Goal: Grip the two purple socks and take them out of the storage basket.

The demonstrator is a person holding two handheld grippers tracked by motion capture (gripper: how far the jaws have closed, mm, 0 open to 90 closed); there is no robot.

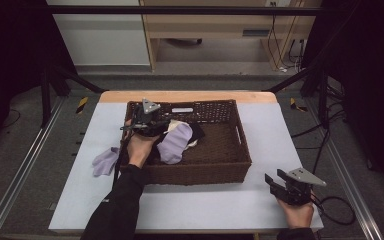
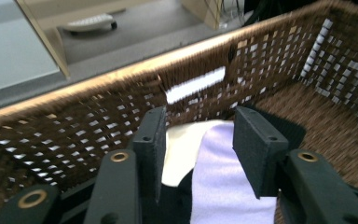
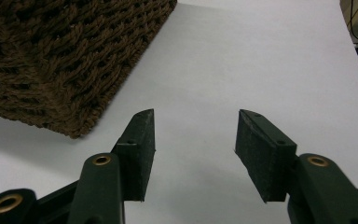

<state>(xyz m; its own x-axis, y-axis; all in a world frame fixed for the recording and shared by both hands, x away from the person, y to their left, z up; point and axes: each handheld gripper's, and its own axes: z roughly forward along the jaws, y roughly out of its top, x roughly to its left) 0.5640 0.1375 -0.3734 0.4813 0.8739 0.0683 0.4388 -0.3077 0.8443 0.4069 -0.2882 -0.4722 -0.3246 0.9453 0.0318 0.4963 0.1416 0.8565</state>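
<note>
basket (image 1: pixel 200 167), a brown woven one, sits at the centre of the high view on a white-topped table (image 1: pixel 205 205). inside its left half lie a lavender cloth (image 1: pixel 175 142), a cream cloth (image 1: pixel 176 125) and a black cloth (image 1: pixel 198 131). another lavender piece (image 1: pixel 105 161) lies on the table just left of the basket. left gripper (image 1: pixel 152 122) hangs over the basket's upper left part, above the cloths; right gripper (image 1: pixel 276 179) rests at lower right of the frame, well apart from the basket, jaws spread.

left gripper view: the jaws of the left gripper (image 2: pixel 200 144) stand apart, with the lavender cloth (image 2: pixel 223 186) and cream cloth (image 2: pixel 184 149) lying between and below them; the basket's far wall (image 2: pixel 98 121) crosses the frame behind.

right gripper view: the right gripper (image 3: pixel 196 149) has its jaws apart over bare white table (image 3: pixel 242 60); a basket corner (image 3: pixel 56 60) fills the upper left.
</note>
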